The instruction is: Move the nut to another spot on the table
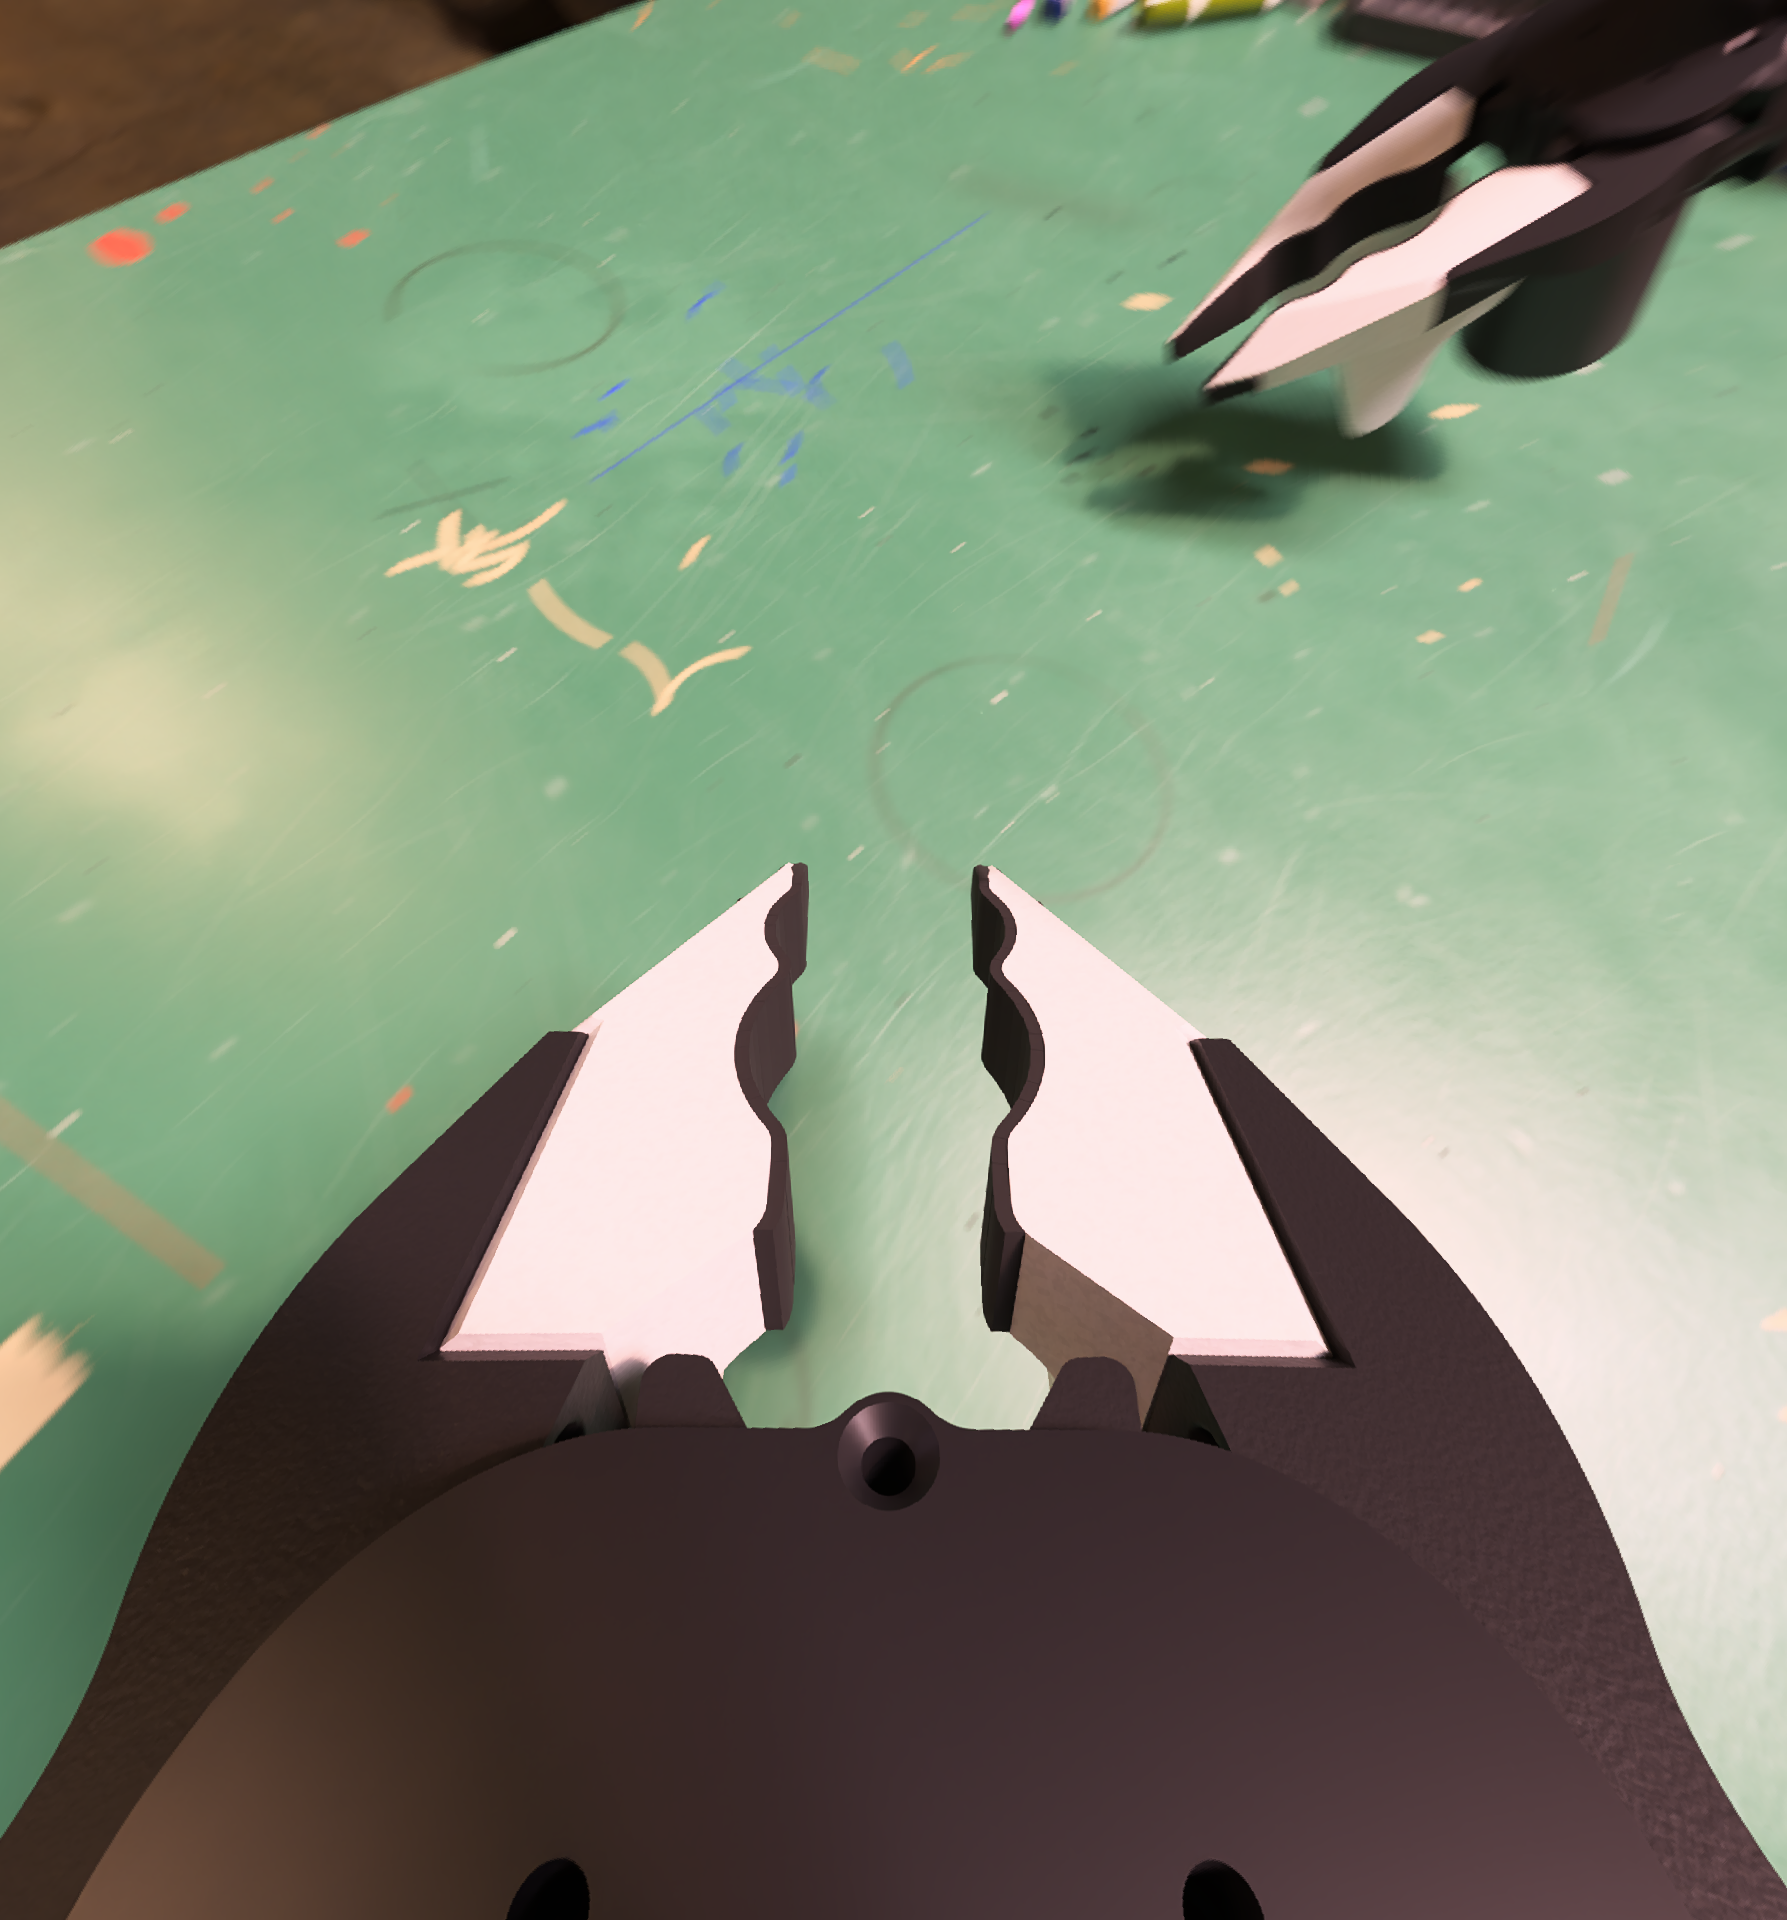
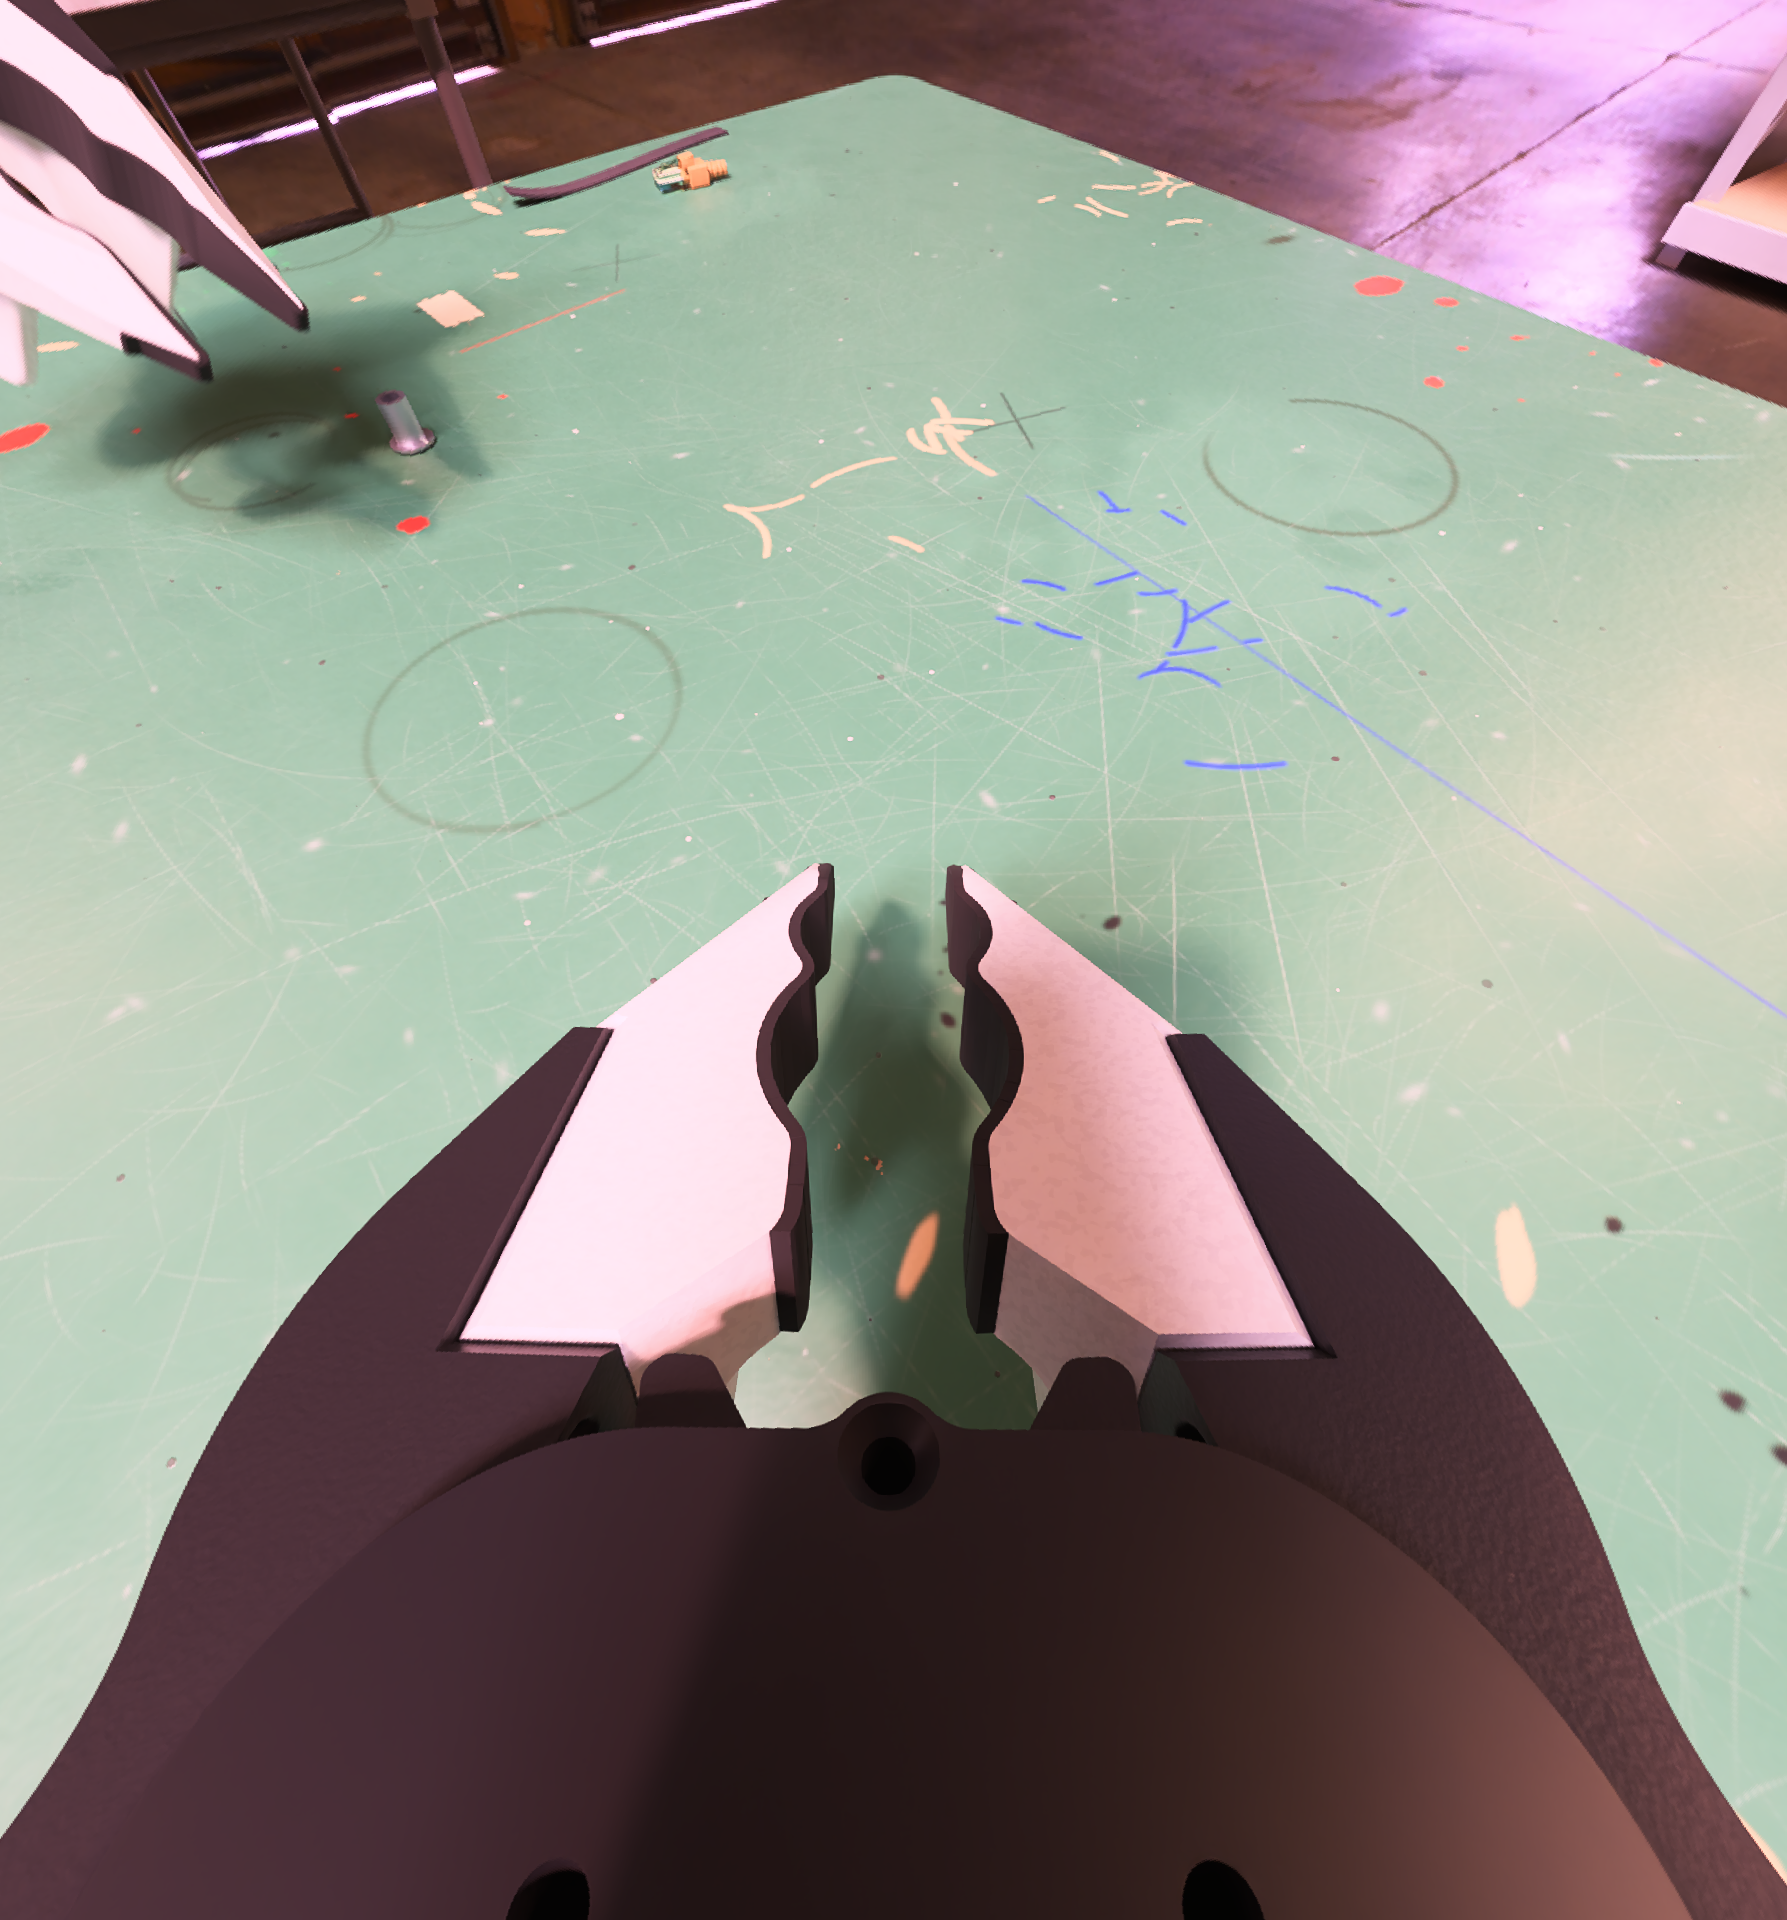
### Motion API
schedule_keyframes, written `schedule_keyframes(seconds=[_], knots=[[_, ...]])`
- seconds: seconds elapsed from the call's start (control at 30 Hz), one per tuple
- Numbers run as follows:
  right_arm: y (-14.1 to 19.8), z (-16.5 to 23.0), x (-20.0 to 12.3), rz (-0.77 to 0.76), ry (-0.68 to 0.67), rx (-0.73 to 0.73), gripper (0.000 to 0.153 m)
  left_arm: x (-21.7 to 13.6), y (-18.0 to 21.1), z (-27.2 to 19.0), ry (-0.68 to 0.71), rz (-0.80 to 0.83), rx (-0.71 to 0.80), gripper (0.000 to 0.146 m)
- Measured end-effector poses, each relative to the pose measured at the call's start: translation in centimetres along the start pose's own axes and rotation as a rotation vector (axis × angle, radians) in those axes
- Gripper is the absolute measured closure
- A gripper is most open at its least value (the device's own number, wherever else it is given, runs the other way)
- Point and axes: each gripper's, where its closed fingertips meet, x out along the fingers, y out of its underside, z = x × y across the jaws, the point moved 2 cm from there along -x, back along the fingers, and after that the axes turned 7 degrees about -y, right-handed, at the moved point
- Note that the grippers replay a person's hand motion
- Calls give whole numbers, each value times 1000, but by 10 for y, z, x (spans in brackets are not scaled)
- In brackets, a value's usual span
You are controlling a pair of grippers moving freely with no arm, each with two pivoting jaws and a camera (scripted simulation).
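The nut [image 2: 406, 424] is a small grey metal sleeve with a flange, standing on the green table [image 2: 1076, 831] at the far left of the right wrist view. The left gripper [image 2: 253, 343] hovers just above and to the left of it, apart from it, and its shadow falls around the nut. In the left wrist view the left gripper [image 1: 889, 878] is open and empty, and the nut does not show. My right gripper [image 2: 889, 878] is open and empty over the near middle of the table. It also shows in the left wrist view [image 1: 1192, 371], at the top right.
A dark strip [image 2: 608, 171] and a small orange and green part [image 2: 691, 171] lie near the table's far edge. Coloured sticks [image 1: 1180, 10] lie at another edge. A white shelf unit [image 2: 1762, 208] stands on the floor beyond the table.
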Motion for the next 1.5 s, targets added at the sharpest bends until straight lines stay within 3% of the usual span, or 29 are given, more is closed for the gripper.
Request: schedule_keyframes(seconds=[0.2,0.5,0.63,0.73,0.83,0.93,1.03,1.17,1.5], knots=[[2,-1,1,11,5,2,131,-25,32,49,-178,185,-14,115],[3,-1,1,19,10,-4,132,3,55,70,-275,335,39,115],[3,-1,1,15,10,-4,132,6,60,73,-297,387,79,135],[2,-1,1,16,8,-1,132,2,41,70,-232,377,124,135],[2,-1,1,15,1,1,132,-5,-8,84,-151,346,241,135],[2,0,1,7,-3,1,132,5,-35,113,12,495,393,135],[1,0,0,2,-4,8,132,33,-33,152,97,757,492,135],[2,0,-1,2,-5,12,133,64,-23,175,257,919,476,135],[5,2,2,29,-11,-2,133,79,6,189,330,1012,450,135]])
